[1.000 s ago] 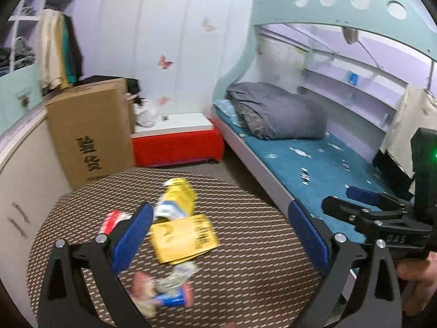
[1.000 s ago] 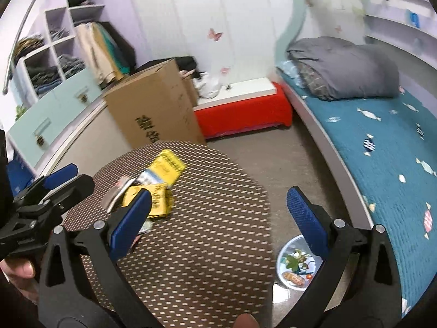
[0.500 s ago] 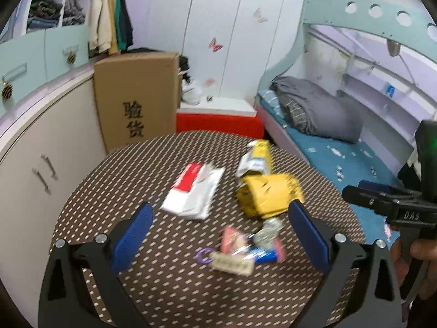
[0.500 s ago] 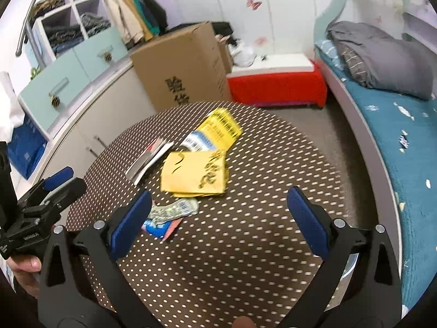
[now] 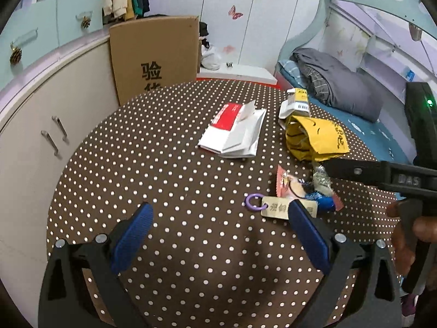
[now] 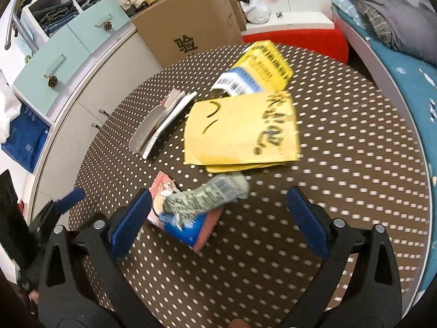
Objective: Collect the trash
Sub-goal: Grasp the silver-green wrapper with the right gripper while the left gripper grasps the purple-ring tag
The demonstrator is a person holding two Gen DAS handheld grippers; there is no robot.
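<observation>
Now both cameras sit lower and closer over the round dotted bench [image 5: 164,164] than half a second ago, and the litter fills more of my views. My left gripper [image 5: 218,235] hovers with its fingers wide apart, holding nothing; the wooden key tag [image 5: 275,207] with its purple ring lies just ahead, partly behind the right-side finger. My right gripper [image 6: 218,213] is also spread and empty, above the crumpled wrappers [image 6: 196,207], which lie between its fingers. Beyond them rest the yellow envelope [image 6: 240,131], the yellow box [image 6: 256,68] and the red-and-white packet [image 5: 235,131]. In the left view, the right gripper reaches in from the right, a hand [image 5: 420,232] on its grip.
</observation>
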